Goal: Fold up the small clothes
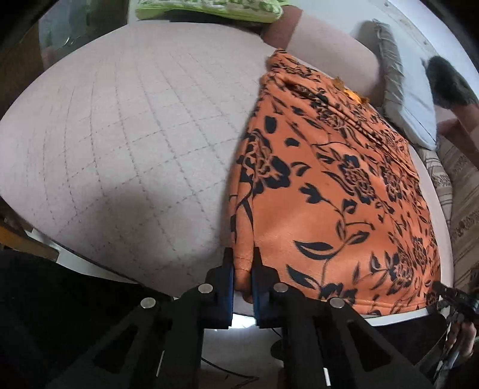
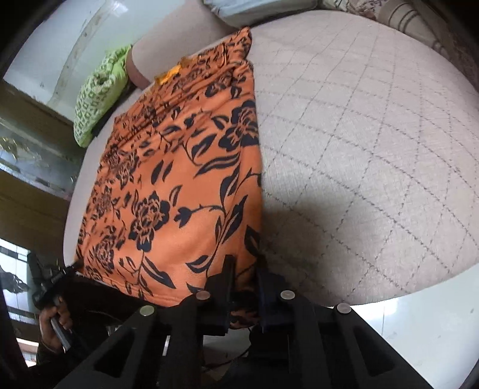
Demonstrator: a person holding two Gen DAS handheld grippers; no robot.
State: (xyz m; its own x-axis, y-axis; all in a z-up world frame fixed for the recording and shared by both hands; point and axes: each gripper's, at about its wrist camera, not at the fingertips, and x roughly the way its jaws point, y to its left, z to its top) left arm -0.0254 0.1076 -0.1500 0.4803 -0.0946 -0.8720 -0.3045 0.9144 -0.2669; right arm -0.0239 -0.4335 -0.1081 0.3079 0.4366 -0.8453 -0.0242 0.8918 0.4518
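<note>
An orange garment with a black flower print lies flat on a quilted pinkish bed cover. My left gripper is shut on the garment's near left corner at the bed's front edge. In the right wrist view the same garment spreads to the left, and my right gripper is shut on its near right corner. The right gripper's tip also shows at the far right of the left wrist view. The left gripper's tip shows at the left of the right wrist view.
A green patterned cloth lies at the far edge of the bed. A grey pillow and a pink bolster sit behind the garment. Striped bedding lies to the right. Quilted cover stretches right.
</note>
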